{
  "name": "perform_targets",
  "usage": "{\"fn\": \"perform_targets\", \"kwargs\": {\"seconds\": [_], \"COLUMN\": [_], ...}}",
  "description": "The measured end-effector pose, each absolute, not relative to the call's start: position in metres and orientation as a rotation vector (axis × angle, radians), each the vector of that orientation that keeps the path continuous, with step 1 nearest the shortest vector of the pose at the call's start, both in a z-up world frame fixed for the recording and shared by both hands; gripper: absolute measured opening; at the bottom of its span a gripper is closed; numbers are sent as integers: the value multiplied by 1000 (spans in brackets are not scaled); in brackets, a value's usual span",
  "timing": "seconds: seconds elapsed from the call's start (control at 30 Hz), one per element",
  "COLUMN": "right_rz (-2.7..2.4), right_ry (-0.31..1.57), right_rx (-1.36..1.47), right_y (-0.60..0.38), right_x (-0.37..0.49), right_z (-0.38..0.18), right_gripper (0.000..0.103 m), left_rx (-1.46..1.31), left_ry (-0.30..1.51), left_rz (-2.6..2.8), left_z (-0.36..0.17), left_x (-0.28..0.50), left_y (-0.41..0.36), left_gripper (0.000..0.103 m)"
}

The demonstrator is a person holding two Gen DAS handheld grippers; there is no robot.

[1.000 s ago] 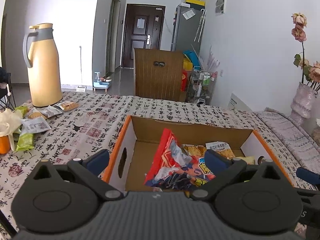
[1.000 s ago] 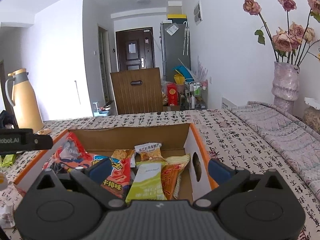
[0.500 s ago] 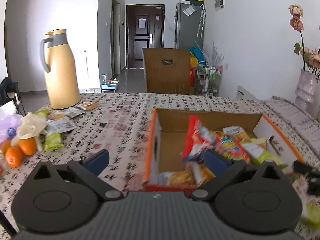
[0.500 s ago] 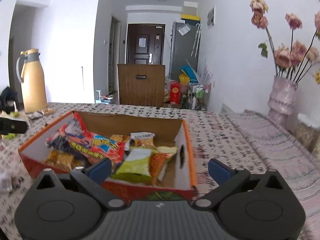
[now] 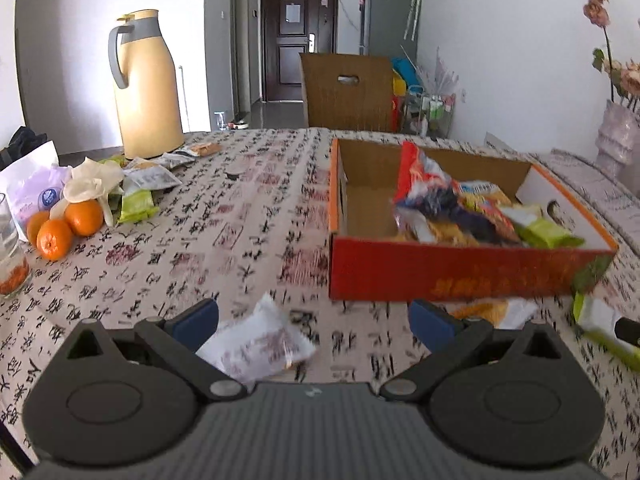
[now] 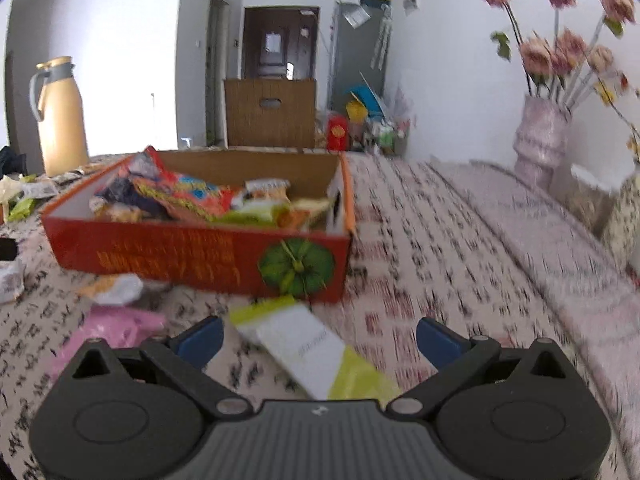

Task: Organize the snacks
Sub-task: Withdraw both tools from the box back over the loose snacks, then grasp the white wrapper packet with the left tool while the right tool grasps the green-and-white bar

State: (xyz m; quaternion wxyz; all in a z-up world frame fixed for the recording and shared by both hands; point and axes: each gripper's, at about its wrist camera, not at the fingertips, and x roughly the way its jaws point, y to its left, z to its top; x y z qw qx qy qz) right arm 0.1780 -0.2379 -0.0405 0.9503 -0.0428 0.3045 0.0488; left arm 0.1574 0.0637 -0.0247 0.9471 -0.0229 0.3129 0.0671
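From the left wrist view, the left claw (image 5: 314, 318) hangs low over the table (image 5: 208, 240) with its blue-tipped fingers (image 5: 196, 318) spread wide and nothing pinched. A white snack packet (image 5: 260, 346) lies on the patterned cloth between them, nearer the left finger. Ahead and to the right stands the open cardboard box (image 5: 460, 272), red on its near wall, with snack bags (image 5: 452, 208) piled in its right half and bare cardboard floor at its left end. Just in front of the box lie an orange-and-white packet (image 5: 492, 310) and, further right, a green-and-white packet (image 5: 600, 328) (partly cut off by a dark tip at the frame edge). Far left on the table sit three oranges (image 5: 64, 224), a glass (image 5: 10, 248), loose wrappers (image 5: 148, 178) and a tall yellow thermos (image 5: 146, 88).

From the right wrist view, which is somewhat blurred, the right claw (image 6: 320, 336) is also spread open and holds nothing. The green-and-white packet (image 6: 316, 350) lies flat on the table between its fingers, one end close to the box's near right corner. The box (image 6: 200, 256) sits ahead and left, its near wall printed with a green pumpkin picture. A pink packet (image 6: 116, 330) lies beside the left finger, and the orange-and-white packet (image 6: 114, 288) rests just before the box. A vase of pink flowers (image 6: 540, 140) stands far right.
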Motion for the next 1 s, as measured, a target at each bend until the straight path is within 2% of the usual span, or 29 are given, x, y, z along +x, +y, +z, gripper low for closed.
{"fn": "perform_targets", "kwargs": {"seconds": [0.53, 0.57, 0.63, 0.7, 0.77, 0.87, 1.0], "right_rz": [184, 190, 191, 207, 232, 267, 265], "right_ry": [673, 680, 690, 722, 727, 731, 721], "right_rx": [-156, -155, -145, -118, -90, -100, -112], "right_y": [-245, -245, -247, -251, -255, -254, -250], "right_x": [201, 202, 205, 208, 207, 200, 186], "right_z": [-60, -62, -65, -70, -70, -68, -66], "right_gripper": [103, 100, 88, 64, 59, 37, 35], "left_rx": [0, 0, -6, -14, -20, -5, 13], "left_ry": [650, 655, 667, 673, 678, 694, 716], "left_rz": [133, 134, 136, 145, 145, 140, 141], "left_z": [-31, -32, -35, -37, -38, -41, -45], "left_x": [144, 143, 143, 145, 147, 150, 154], "left_y": [74, 75, 79, 83, 86, 91, 99], "left_gripper": [103, 103, 103, 103, 103, 103, 103]}}
